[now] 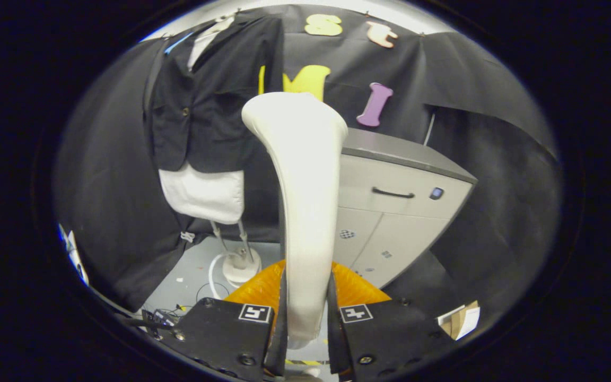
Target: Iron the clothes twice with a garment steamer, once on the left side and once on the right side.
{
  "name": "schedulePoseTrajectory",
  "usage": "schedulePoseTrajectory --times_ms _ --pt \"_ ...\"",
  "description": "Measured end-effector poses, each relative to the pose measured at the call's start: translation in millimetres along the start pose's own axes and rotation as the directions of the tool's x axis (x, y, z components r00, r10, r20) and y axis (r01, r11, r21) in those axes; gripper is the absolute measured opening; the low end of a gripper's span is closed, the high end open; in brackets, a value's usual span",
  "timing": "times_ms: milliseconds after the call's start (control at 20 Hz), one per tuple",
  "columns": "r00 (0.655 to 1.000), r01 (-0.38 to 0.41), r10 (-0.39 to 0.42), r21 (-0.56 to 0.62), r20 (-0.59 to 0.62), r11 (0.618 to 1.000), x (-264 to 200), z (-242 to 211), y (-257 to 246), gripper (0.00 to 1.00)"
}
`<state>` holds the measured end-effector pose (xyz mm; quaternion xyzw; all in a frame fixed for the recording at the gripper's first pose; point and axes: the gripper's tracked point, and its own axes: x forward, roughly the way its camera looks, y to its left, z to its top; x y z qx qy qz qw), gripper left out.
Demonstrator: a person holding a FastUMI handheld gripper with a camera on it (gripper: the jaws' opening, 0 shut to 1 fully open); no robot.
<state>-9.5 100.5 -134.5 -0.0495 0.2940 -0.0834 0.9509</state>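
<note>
Right now my tool (305, 318) grips the steamer (300, 175) upright; the jacket (204, 95) hangs beyond, off to its left.

I am working in a staged recording booth, more lab than home: black cloth (475, 175) hangs as the walls all round, from nine o'clock to three. At eleven o'clock a dark jacket (210, 101) over a white shirt sits on a mannequin stand (239, 262) on a bare grey floor (189, 270), with loose cables (207, 286) by its foot. At two o'clock stands a grey office-type cabinet (395, 212) with a drawer handle.
</note>
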Motion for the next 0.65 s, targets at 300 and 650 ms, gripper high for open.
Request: schedulePoseTrajectory --times_ms 300,650 --pt "0.999 0.017 -0.022 0.100 0.048 0.995 -57 -18 -94 0.34" --pt "0.999 -0.015 0.008 0.149 0.049 0.989 -84 -57 -144 0.34"
